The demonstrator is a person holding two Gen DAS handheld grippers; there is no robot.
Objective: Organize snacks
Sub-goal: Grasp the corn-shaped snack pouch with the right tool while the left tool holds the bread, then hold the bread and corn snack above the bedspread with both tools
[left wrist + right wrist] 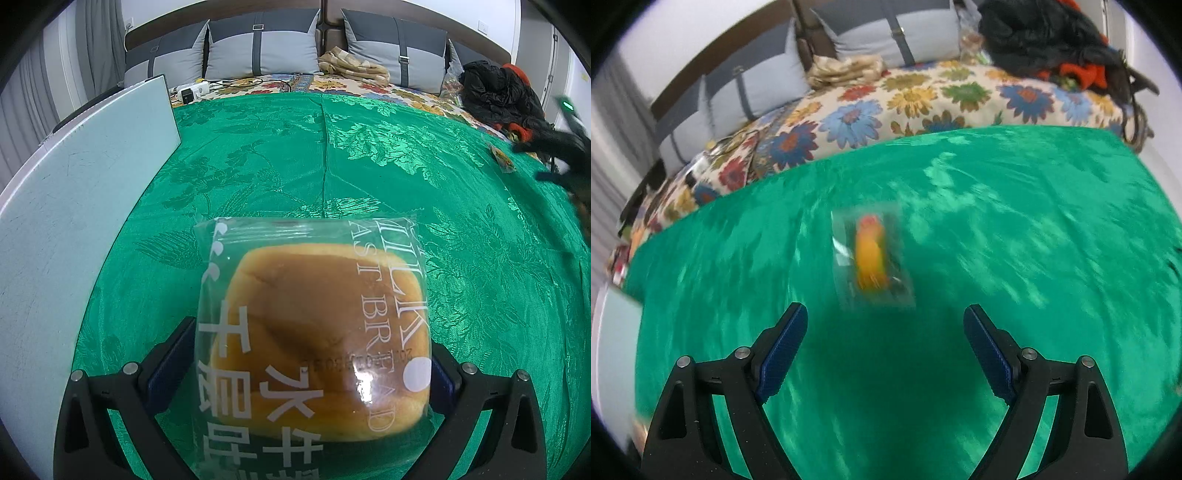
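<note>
The left gripper (312, 373) clamps a bagged bread bun (317, 339) by both sides, which keeps it level for carrying over the green cloth (406, 177). The bun is golden brown in clear wrap with white lettering. A pale board (74, 206) lies at 9 o'clock. The right gripper (885, 354) gapes empty, and at its 12 o'clock a small clear packet (872, 256) holding something orange lies blurred on the cloth.

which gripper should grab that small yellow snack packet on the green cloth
Right. The right gripper is open and empty, with the yellow snack packet just ahead between its fingers. The left gripper is already shut on the bread bag.
</note>
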